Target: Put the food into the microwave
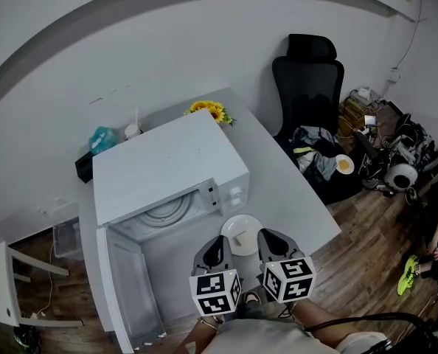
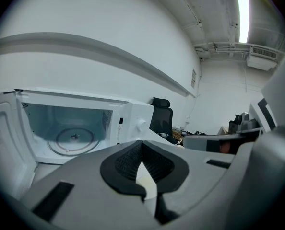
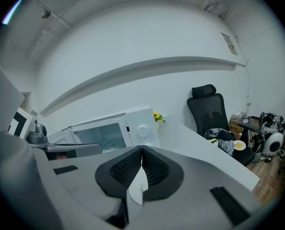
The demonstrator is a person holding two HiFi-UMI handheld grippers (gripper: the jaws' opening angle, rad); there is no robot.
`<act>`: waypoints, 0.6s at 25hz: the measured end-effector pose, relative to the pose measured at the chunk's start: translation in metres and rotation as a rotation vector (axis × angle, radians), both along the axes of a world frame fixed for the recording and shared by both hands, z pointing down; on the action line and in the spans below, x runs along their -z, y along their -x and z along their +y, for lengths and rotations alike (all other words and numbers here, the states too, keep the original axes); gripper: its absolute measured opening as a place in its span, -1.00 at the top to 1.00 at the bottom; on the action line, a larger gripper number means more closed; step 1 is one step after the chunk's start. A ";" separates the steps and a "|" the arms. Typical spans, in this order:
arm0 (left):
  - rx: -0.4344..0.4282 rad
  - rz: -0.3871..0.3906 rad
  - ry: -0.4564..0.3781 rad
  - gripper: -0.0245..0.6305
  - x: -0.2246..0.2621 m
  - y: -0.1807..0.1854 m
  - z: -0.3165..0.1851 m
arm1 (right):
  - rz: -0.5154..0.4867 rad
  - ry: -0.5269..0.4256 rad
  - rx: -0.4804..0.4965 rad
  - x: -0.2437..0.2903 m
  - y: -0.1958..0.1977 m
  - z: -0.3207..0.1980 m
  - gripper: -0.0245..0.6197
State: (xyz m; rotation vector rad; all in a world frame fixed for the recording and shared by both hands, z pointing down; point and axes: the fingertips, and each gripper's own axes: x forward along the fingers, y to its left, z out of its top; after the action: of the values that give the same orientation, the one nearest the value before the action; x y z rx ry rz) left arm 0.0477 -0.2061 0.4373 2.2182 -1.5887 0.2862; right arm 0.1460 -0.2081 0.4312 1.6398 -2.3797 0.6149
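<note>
A white plate [image 1: 241, 232] with a small bit of food on it sits in front of the white microwave [image 1: 167, 164], just right of its open cavity. My left gripper [image 1: 218, 244] is shut on the plate's left rim and my right gripper [image 1: 266, 235] on its right rim. In the left gripper view the left gripper [image 2: 142, 146] has its pads together over a pale sliver of plate [image 2: 145, 180], with the glass turntable [image 2: 74, 139] ahead on the left. In the right gripper view the right gripper [image 3: 142, 153] pinches a white plate edge [image 3: 137, 188]. Whether the plate rests on the table I cannot tell.
The microwave door [image 1: 123, 286] hangs open to the left. Yellow flowers [image 1: 208, 110] and a teal object [image 1: 102, 139] stand behind the microwave. The white table's edge [image 1: 311, 209] runs along the right, with a black office chair [image 1: 307, 80] and floor clutter beyond.
</note>
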 end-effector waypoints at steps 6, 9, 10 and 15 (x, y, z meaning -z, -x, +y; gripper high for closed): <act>-0.017 0.009 0.015 0.88 -0.004 -0.003 -0.002 | -0.014 -0.003 0.003 -0.002 0.000 -0.003 0.77; -0.031 0.040 0.061 0.62 -0.015 -0.007 -0.001 | -0.016 0.025 0.002 -0.010 -0.002 -0.002 0.66; -0.030 0.041 0.074 0.62 -0.019 -0.007 0.000 | -0.015 0.034 -0.001 -0.013 -0.004 -0.002 0.66; -0.014 0.025 0.134 0.62 -0.044 -0.006 0.001 | -0.017 0.099 -0.034 -0.037 -0.019 -0.005 0.66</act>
State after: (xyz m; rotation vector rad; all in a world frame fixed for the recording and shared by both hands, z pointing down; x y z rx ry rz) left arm 0.0538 -0.2050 0.4812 2.1239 -1.4963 0.3564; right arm 0.1646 -0.2136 0.4682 1.6434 -2.2978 0.7425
